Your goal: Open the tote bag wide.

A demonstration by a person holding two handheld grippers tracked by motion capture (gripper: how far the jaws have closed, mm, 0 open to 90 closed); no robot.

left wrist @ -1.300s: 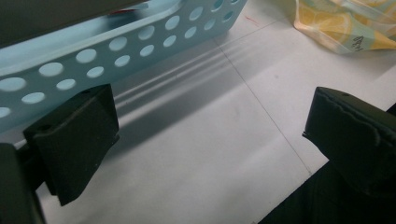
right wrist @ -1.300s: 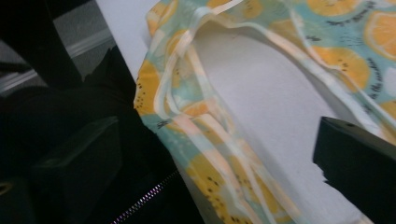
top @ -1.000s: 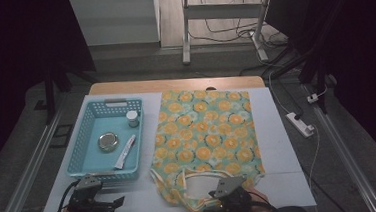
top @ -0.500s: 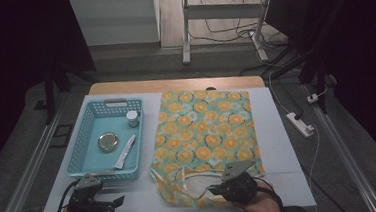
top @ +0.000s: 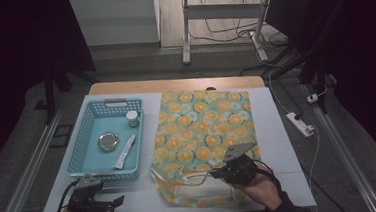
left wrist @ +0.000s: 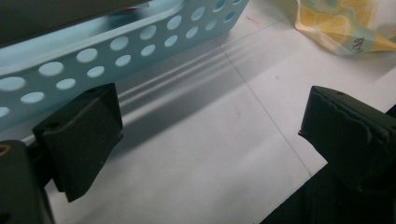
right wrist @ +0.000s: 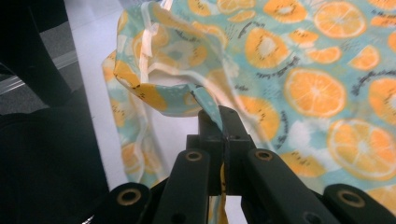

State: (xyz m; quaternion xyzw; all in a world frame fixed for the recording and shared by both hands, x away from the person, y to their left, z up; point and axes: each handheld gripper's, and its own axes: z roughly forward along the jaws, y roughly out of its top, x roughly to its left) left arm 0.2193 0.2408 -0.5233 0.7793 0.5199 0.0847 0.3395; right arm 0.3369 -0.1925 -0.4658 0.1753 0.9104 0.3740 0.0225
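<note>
An orange-slice patterned fabric bag (top: 205, 127) lies flat on the white table, its mouth and handles toward the near edge. My right gripper (top: 216, 174) is shut on the bag's upper edge and lifts it, so the mouth gapes a little (right wrist: 173, 88); the jaws stand pressed together on the cloth (right wrist: 219, 119). My left gripper (top: 117, 200) rests low at the front left, open with nothing between its jaws (left wrist: 210, 126), just in front of the blue basket (left wrist: 116, 46).
The blue perforated basket (top: 81, 148) holds a small white-capped jar (top: 132, 118), a round metal tin (top: 107, 141) and a white tube (top: 125, 151). A power strip (top: 300, 123) lies on the floor to the right. Bare table lies between the grippers.
My right gripper has moved forward and right from the near edge onto the bag's mouth and shut on its edge, lifting the cloth. The left gripper has barely moved.
</note>
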